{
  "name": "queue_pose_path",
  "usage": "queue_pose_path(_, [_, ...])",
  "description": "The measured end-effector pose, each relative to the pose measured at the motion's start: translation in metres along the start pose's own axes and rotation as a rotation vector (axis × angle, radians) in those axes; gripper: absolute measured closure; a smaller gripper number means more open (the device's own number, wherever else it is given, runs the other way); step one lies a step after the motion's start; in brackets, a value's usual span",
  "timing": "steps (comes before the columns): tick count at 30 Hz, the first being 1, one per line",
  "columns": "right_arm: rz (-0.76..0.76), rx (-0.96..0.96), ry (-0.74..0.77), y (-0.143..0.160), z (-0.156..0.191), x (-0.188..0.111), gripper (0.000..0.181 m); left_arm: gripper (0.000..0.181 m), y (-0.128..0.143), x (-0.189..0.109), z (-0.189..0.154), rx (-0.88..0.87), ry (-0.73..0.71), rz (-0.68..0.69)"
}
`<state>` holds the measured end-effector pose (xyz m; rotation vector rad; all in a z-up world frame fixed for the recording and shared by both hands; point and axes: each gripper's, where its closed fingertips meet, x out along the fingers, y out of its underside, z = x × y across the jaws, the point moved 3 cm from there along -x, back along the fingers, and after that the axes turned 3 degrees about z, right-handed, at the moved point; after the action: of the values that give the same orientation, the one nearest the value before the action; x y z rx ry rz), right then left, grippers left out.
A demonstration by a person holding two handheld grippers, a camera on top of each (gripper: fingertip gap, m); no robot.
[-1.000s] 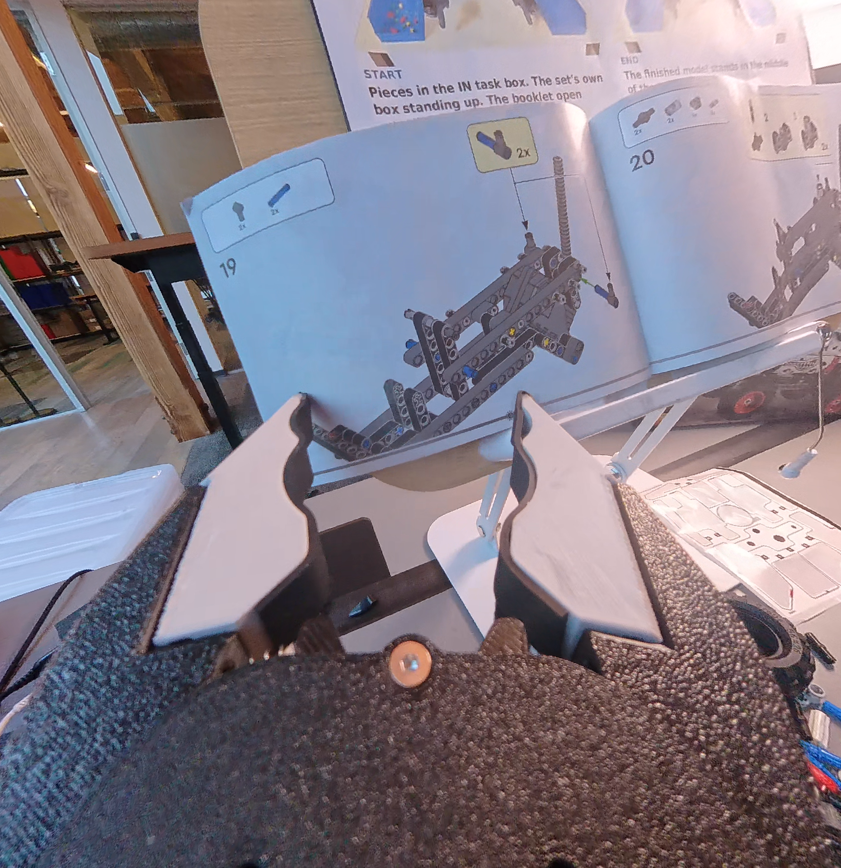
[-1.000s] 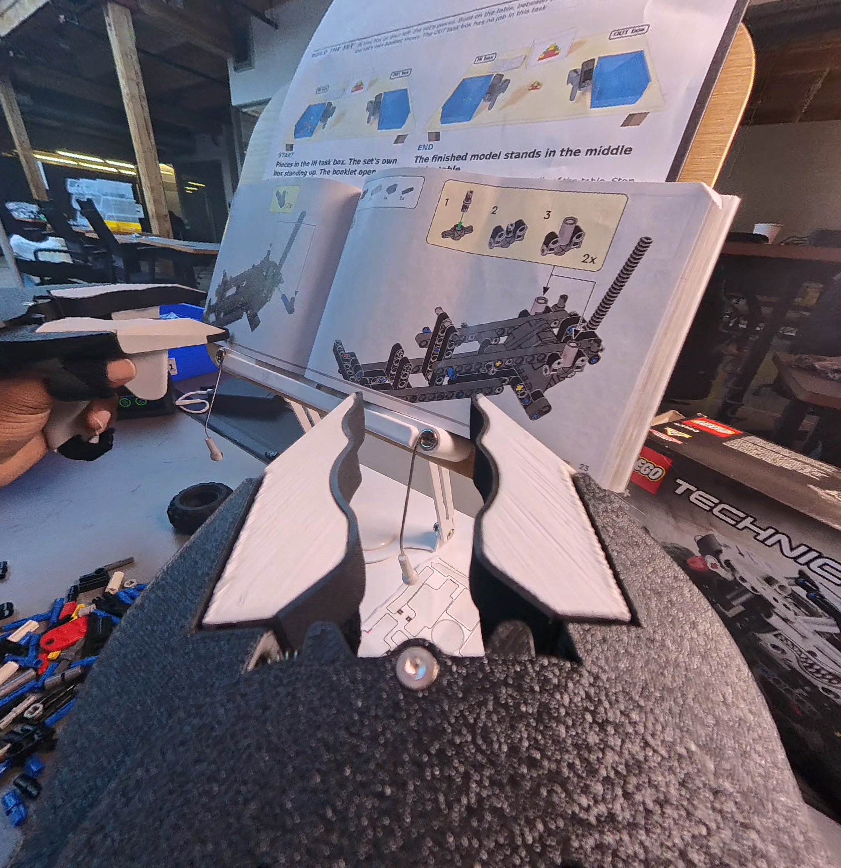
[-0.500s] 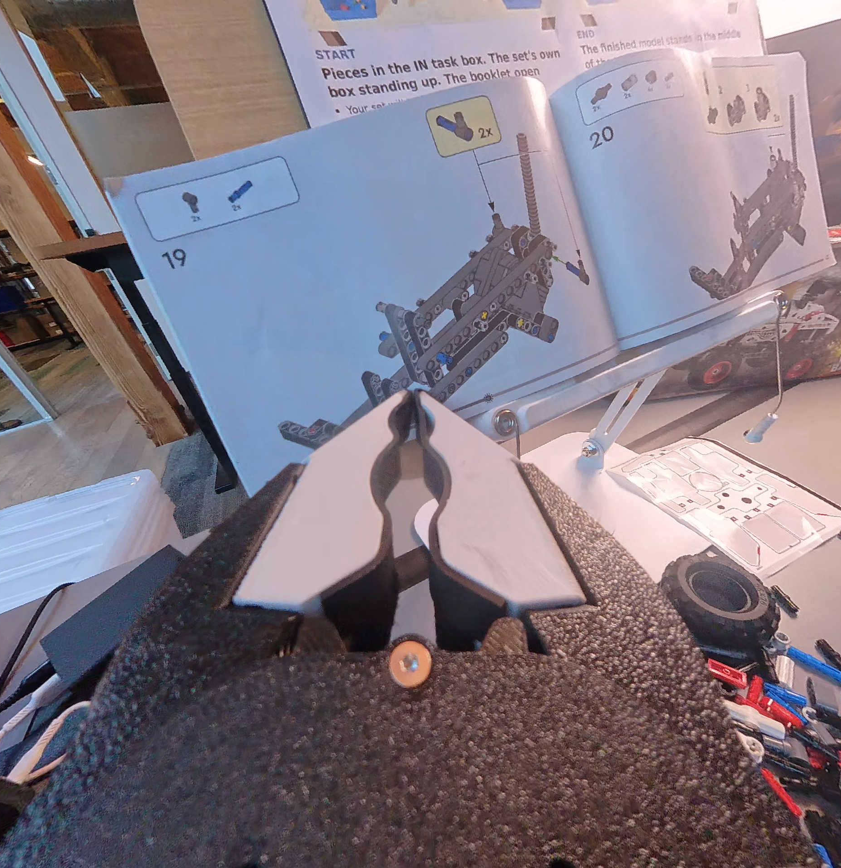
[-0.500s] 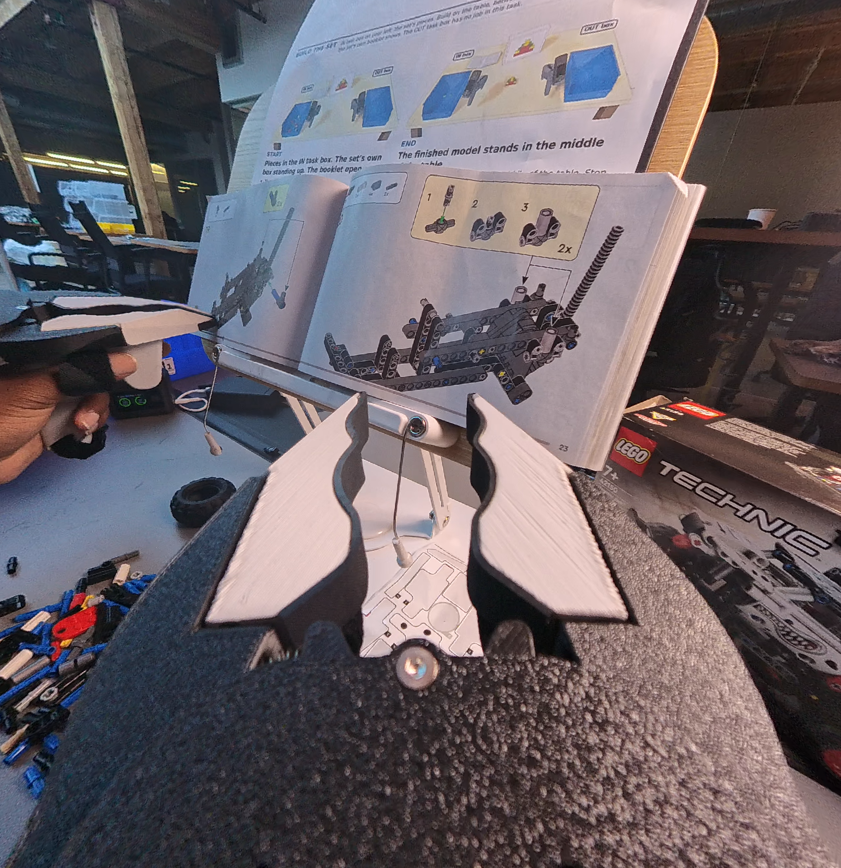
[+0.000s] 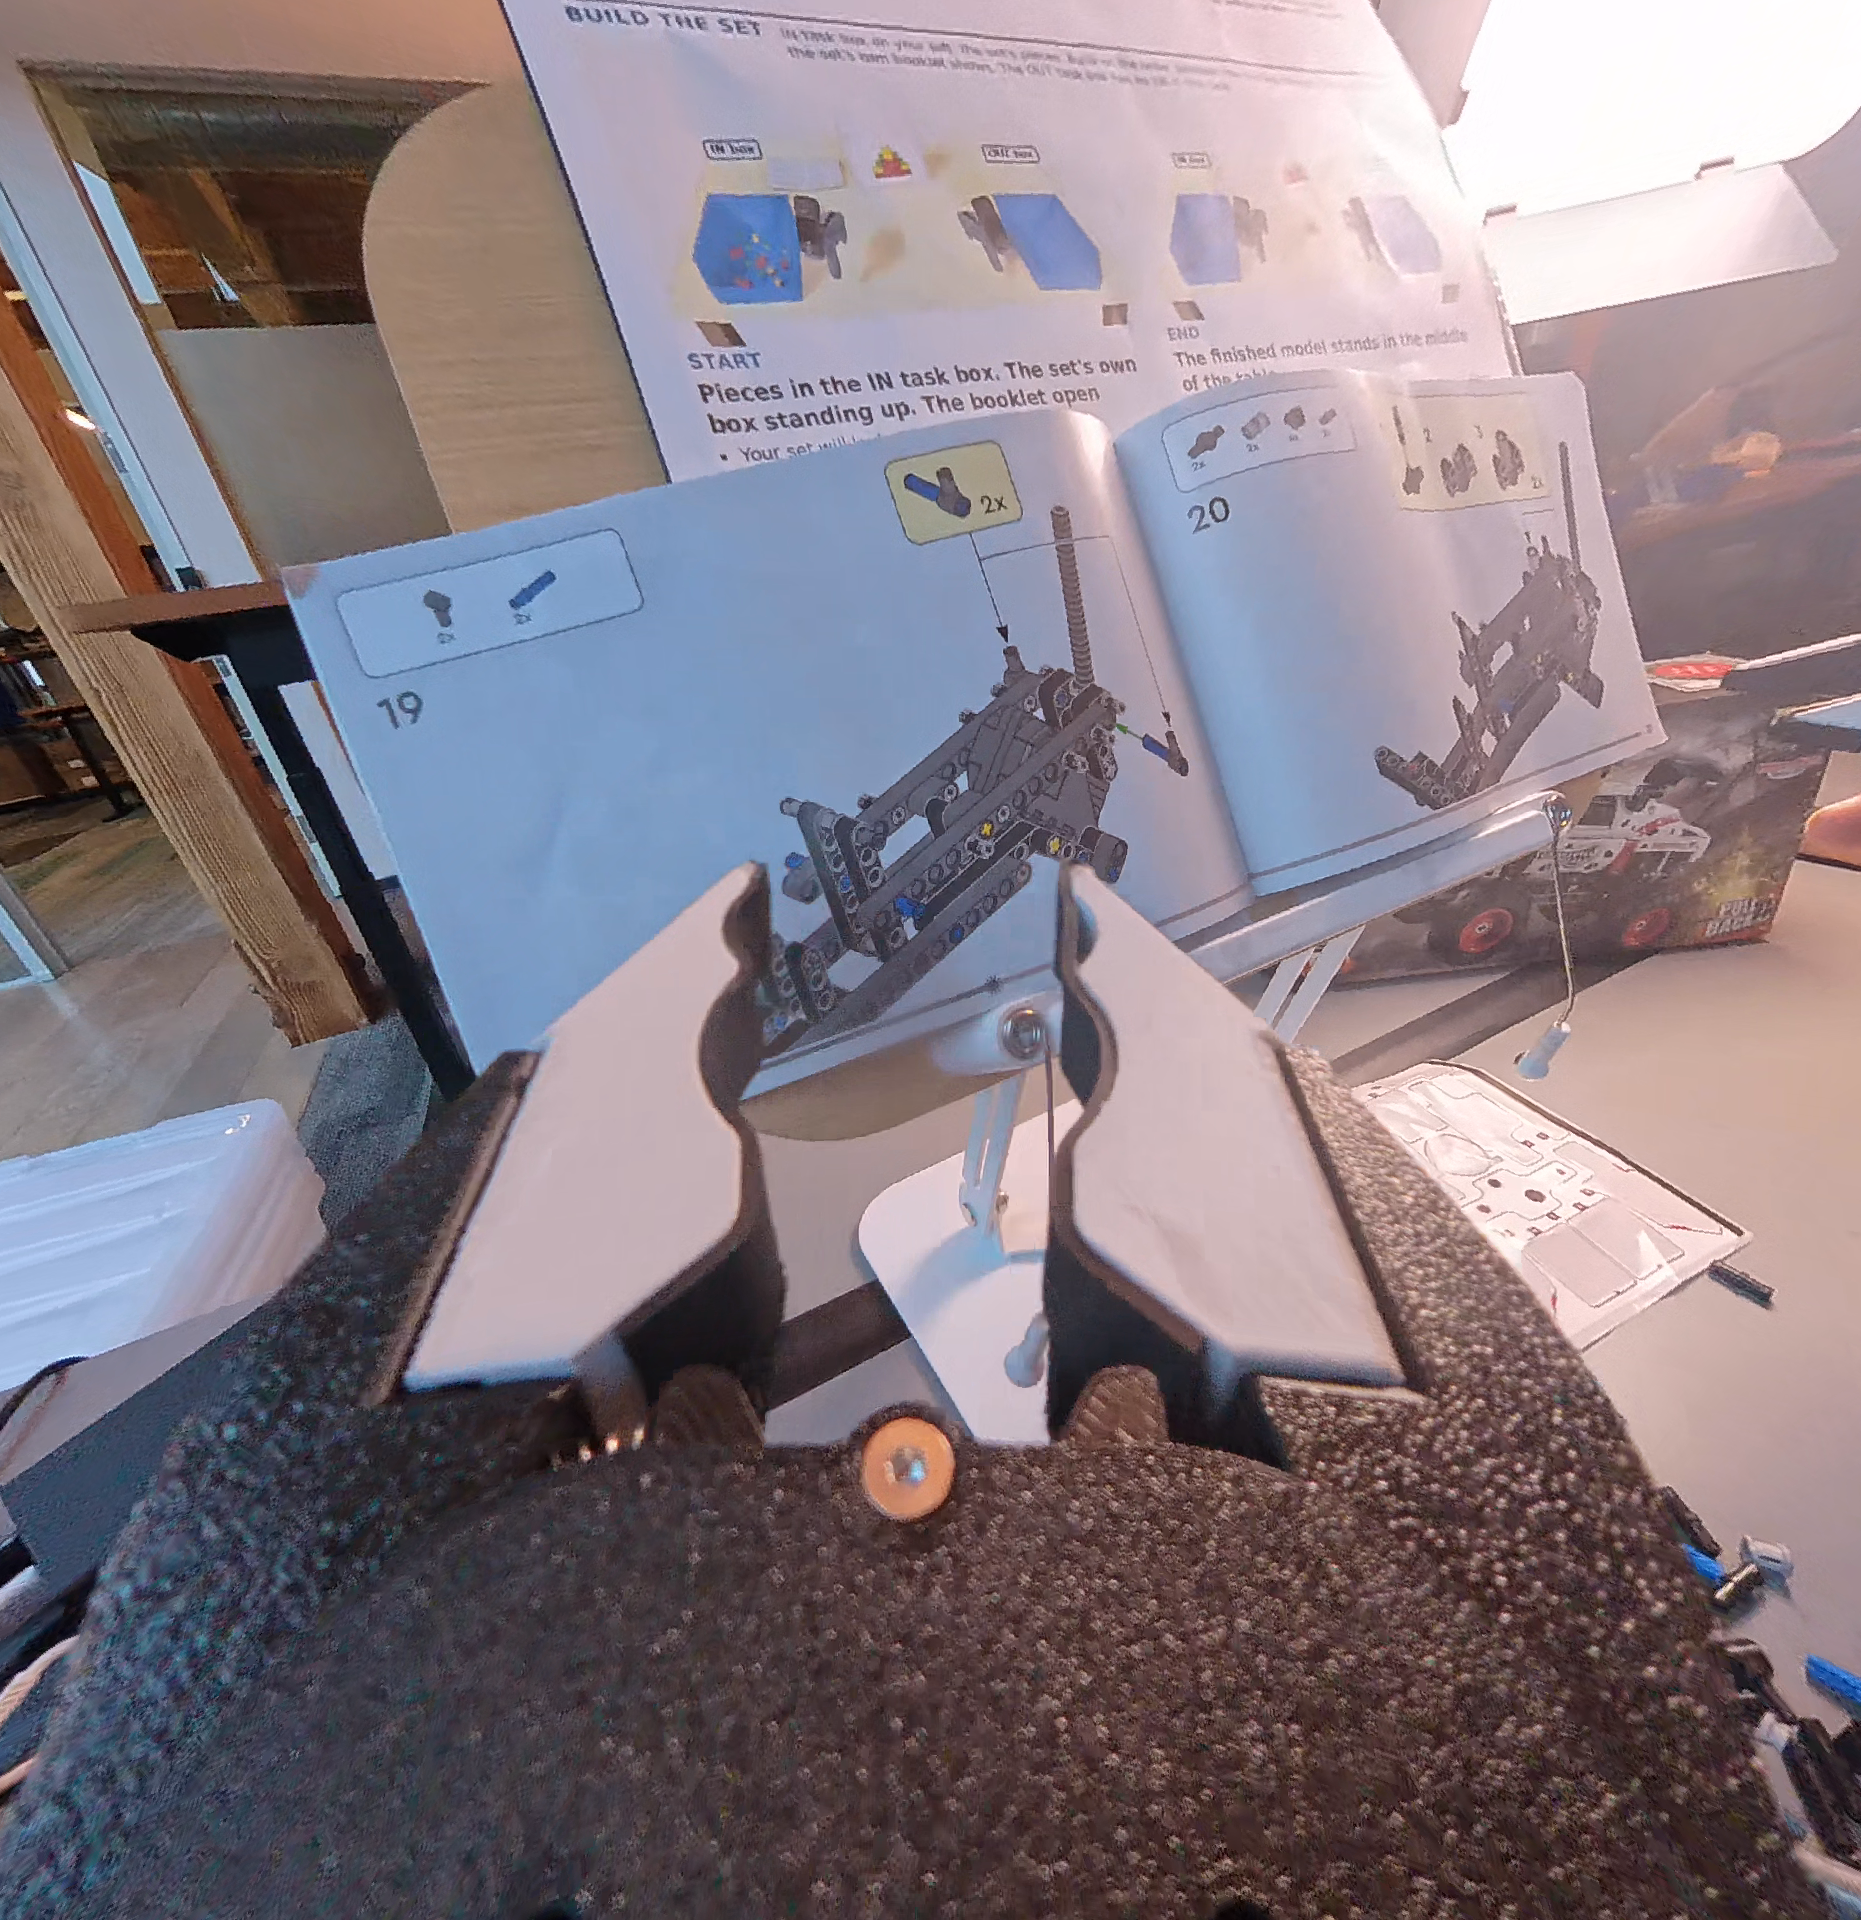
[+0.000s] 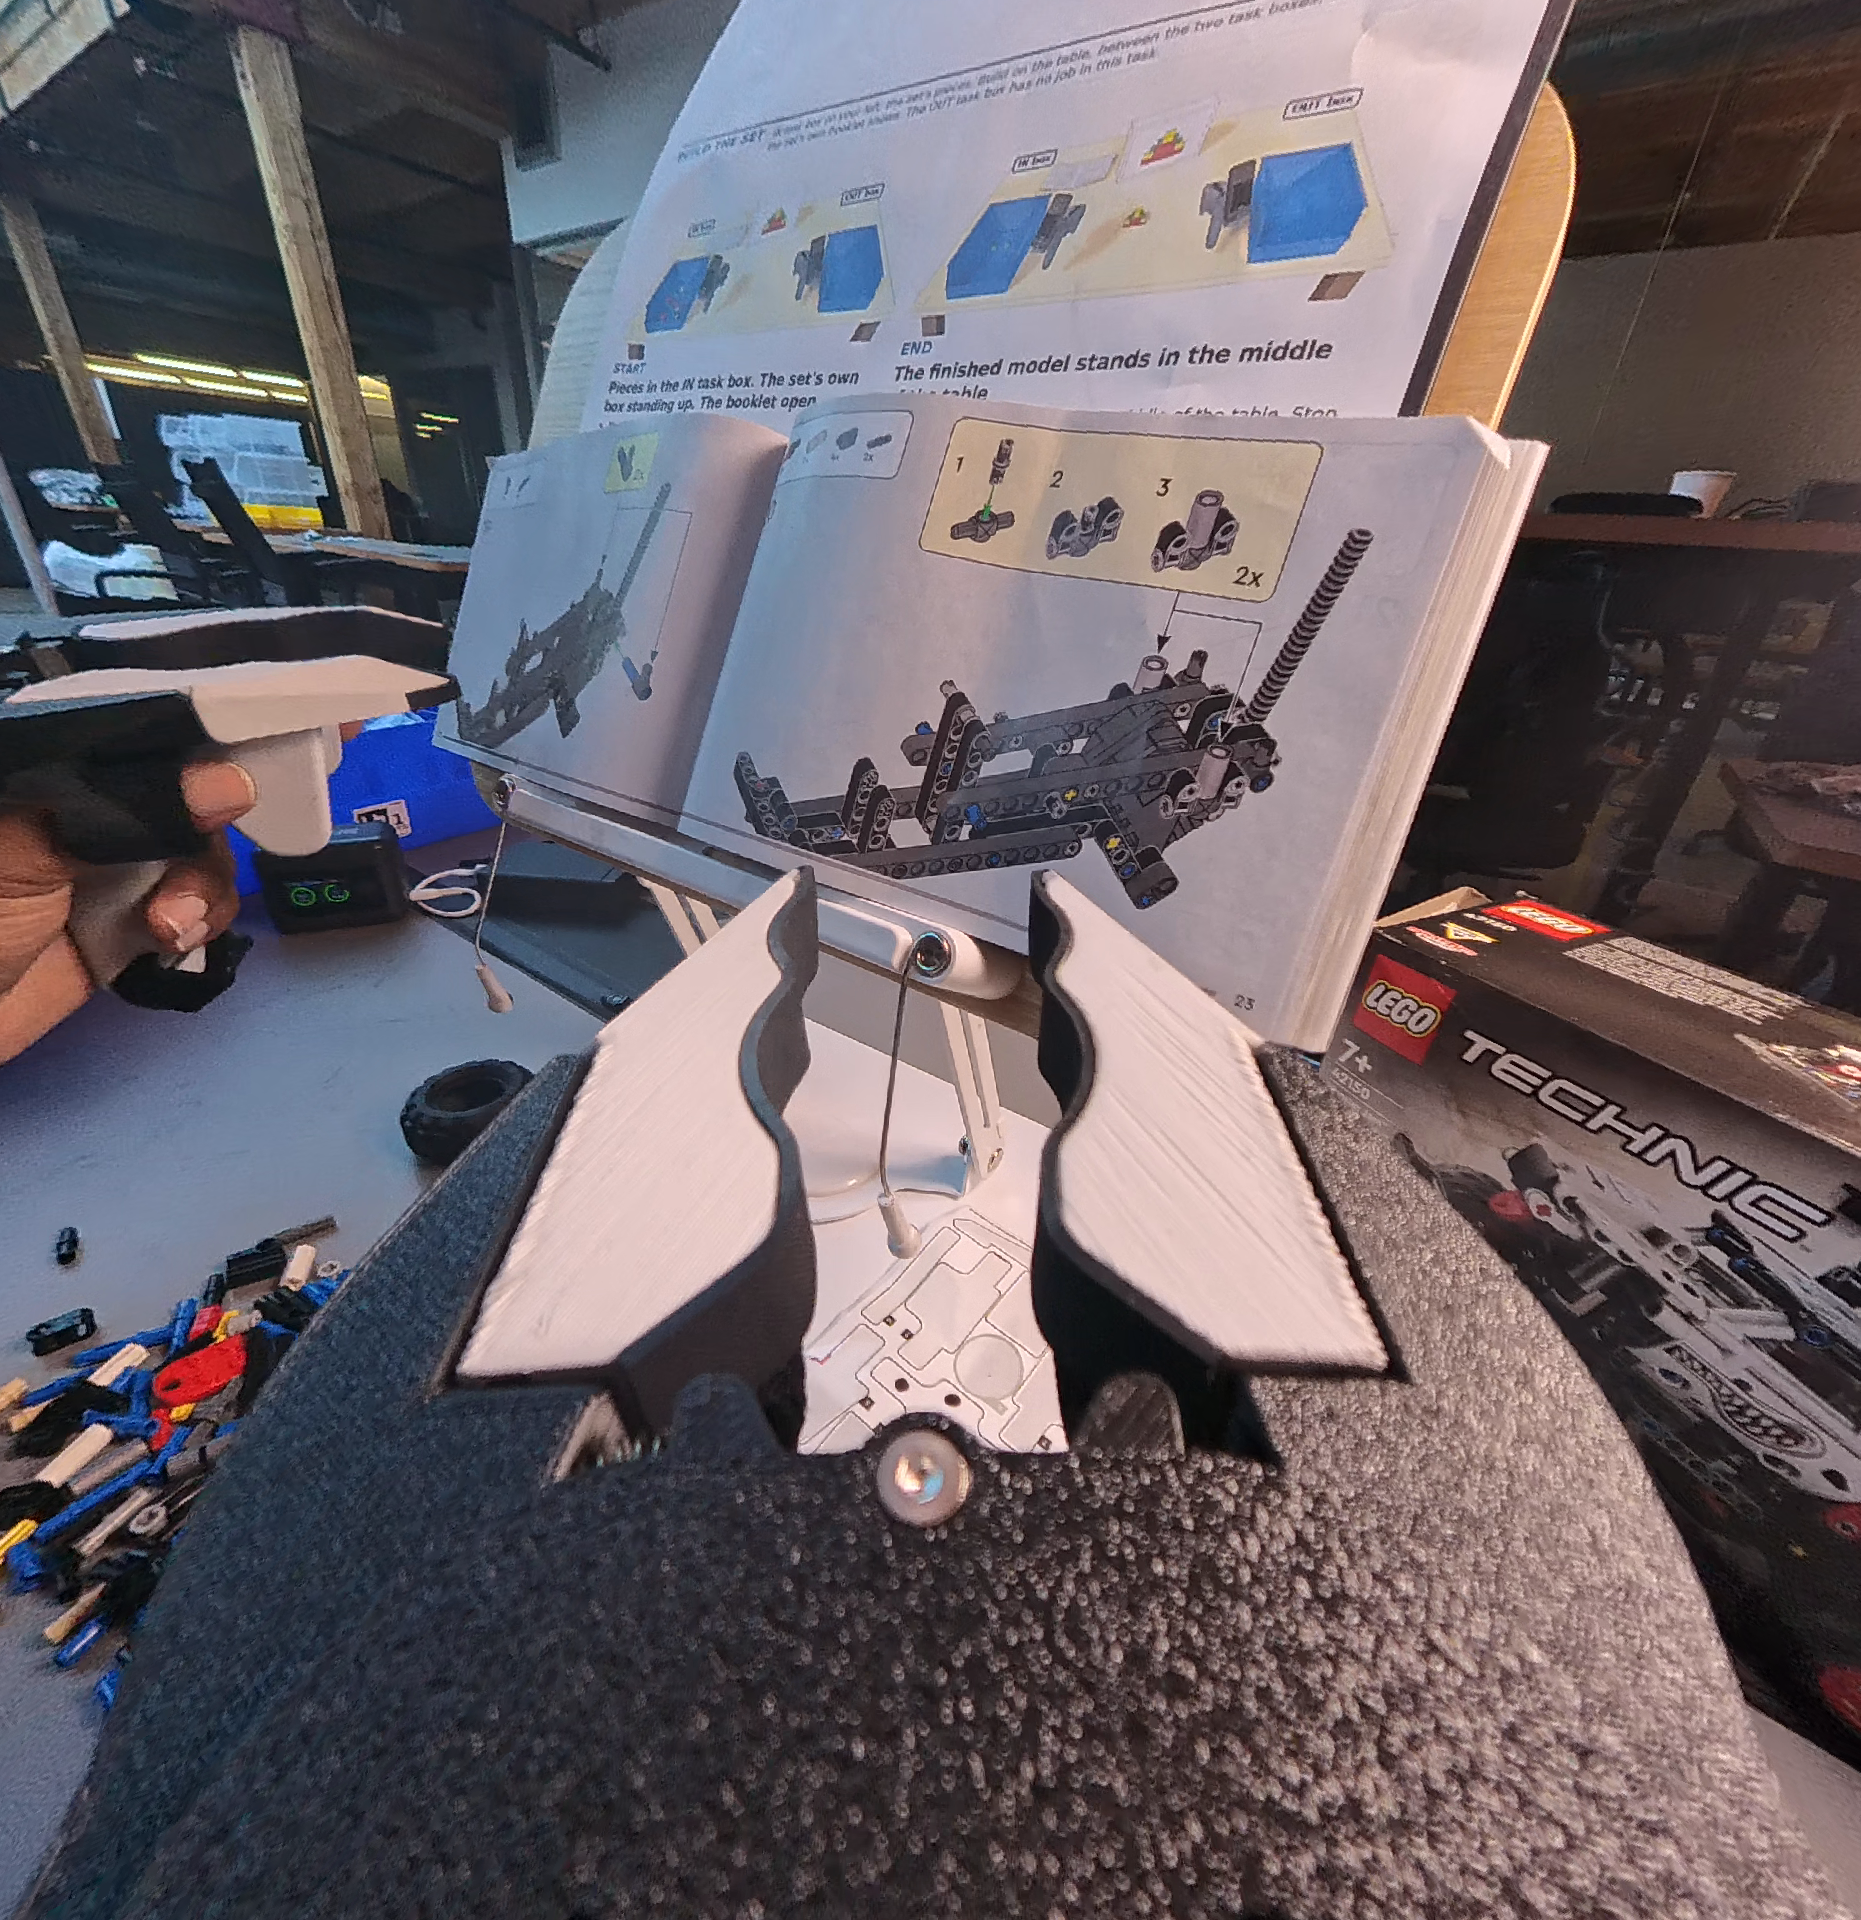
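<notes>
An open instruction booklet stands on a white stand on the grey table. My left gripper is open and empty, level with the booklet's lower edge on its left page and a little short of it. My right gripper is open and empty in front of the right page of the booklet, above the stand's base. In the right wrist view a hand holds the left gripper by the booklet's left edge. The right gripper shows at the far right edge of the left wrist view.
A printed sheet leans on a wooden board behind the booklet. The set's box lies at the right. A sticker sheet lies by the stand. Loose small pieces and a black tyre lie at the left. A blue bin stands behind.
My left gripper was open, shut half a second ago, and is open again, now seeing more of the booklet and sheet. My right gripper stayed open and hardly moved.
</notes>
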<state>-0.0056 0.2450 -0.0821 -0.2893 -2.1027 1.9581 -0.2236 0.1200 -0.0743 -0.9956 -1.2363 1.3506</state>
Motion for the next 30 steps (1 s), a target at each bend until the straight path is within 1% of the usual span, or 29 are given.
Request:
queue_pose_path(1, [-0.006,-0.004,-0.003,-0.003,0.001,-0.001,0.141,0.115,-0.003,-0.001,-0.002,-0.007,0.003,-0.009])
queue_pose_path(3, [-0.016,-0.026,-0.011,-0.014,0.005,-0.006,0.141,0.098,-0.009,-0.005,-0.011,-0.018,0.033,-0.026])
queue_pose_path(5, [-0.022,-0.064,-0.015,-0.033,0.01,-0.018,0.141,0.09,-0.013,-0.01,-0.03,-0.02,0.127,-0.003])
queue_pose_path(7, [-0.028,-0.116,-0.02,-0.059,0.021,-0.036,0.141,0.094,-0.017,-0.02,-0.062,-0.01,0.294,0.036])
queue_pose_path(9, [-0.002,-0.178,-0.042,-0.077,0.038,-0.054,0.141,0.099,-0.015,-0.034,-0.1,0.01,0.493,0.116])
queue_pose_path(11, [0.05,-0.232,-0.081,-0.084,0.061,-0.072,0.139,0.101,-0.007,-0.052,-0.142,0.037,0.707,0.228])
queue_pose_path(12, [0.092,-0.256,-0.095,-0.081,0.073,-0.083,0.139,0.1,-0.001,-0.061,-0.163,0.043,0.805,0.291])
queue_pose_path(14, [0.187,-0.305,-0.102,-0.061,0.094,-0.109,0.139,0.099,0.015,-0.08,-0.204,0.062,0.989,0.421])
queue_pose_path(16, [0.27,-0.301,-0.092,-0.028,0.112,-0.137,0.144,0.095,0.037,-0.097,-0.239,0.099,1.129,0.569])
queue_pose_path(19, [0.42,-0.211,-0.067,0.034,0.133,-0.176,0.147,0.092,0.073,-0.116,-0.279,0.194,1.219,0.747])
queue_pose_path(21, [0.52,-0.201,0.003,0.072,0.138,-0.195,0.15,0.092,0.091,-0.126,-0.296,0.256,1.238,0.846])
queue_pose_path(22, [0.551,-0.206,0.026,0.085,0.142,-0.202,0.151,0.093,0.097,-0.13,-0.301,0.283,1.236,0.875])
queue_pose_path(24, [0.595,-0.233,0.052,0.103,0.149,-0.207,0.154,0.098,0.105,-0.132,-0.307,0.318,1.216,0.915])
queue_pose_path(27, [0.631,-0.324,0.093,0.111,0.148,-0.205,0.16,0.116,0.113,-0.134,-0.311,0.342,1.188,0.943])
queue_pose_path(30, [0.66,-0.368,0.077,0.114,0.149,-0.202,0.163,0.133,0.114,-0.128,-0.311,0.315,1.154,0.937])
